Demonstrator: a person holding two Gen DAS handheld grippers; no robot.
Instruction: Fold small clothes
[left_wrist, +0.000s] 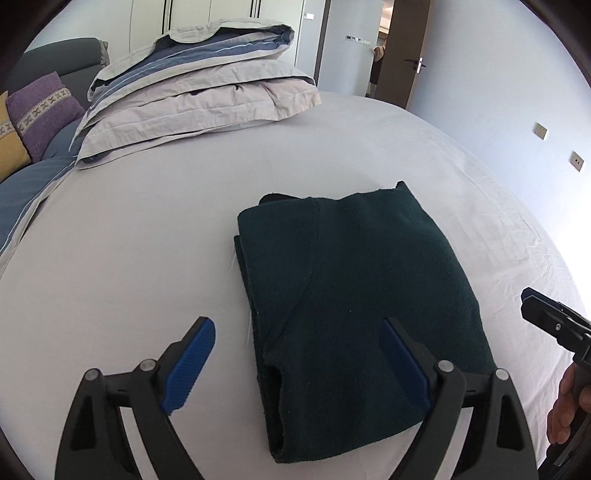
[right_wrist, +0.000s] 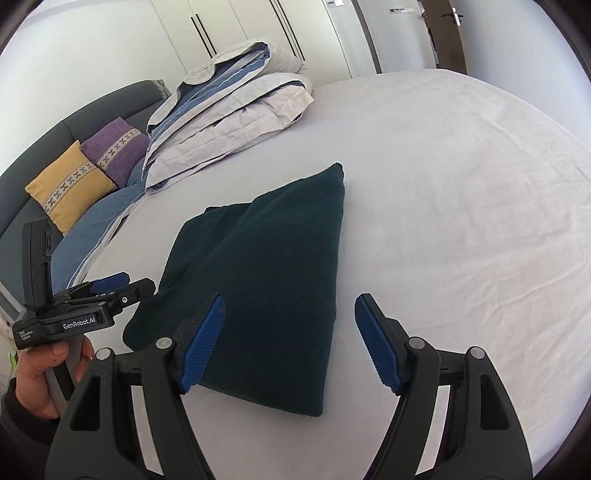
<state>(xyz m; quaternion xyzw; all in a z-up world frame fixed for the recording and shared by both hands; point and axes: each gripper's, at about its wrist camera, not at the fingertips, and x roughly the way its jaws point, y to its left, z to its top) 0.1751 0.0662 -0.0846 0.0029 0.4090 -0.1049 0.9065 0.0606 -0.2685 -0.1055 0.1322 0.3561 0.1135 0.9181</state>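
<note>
**One folded garment, two spread grippers**

One dark green garment (left_wrist: 354, 314) lies folded on the bed sheet (left_wrist: 147, 240). The left gripper (left_wrist: 299, 354) hangs over its near edge, jaws spread and holding nothing. The right gripper (right_wrist: 290, 339) hangs above the garment's near corner, jaws also spread and empty. Beyond both lie one folded duvet (right_wrist: 229, 118) and two cushions, one purple (right_wrist: 118, 147), one yellow (right_wrist: 70, 188).

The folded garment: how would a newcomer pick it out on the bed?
Start at the bed under its pale sheet. The garment lies mid-bed, nearer than the duvet. It is the only dark green thing, a flat fleecy bundle, apart from all bedding.
</note>
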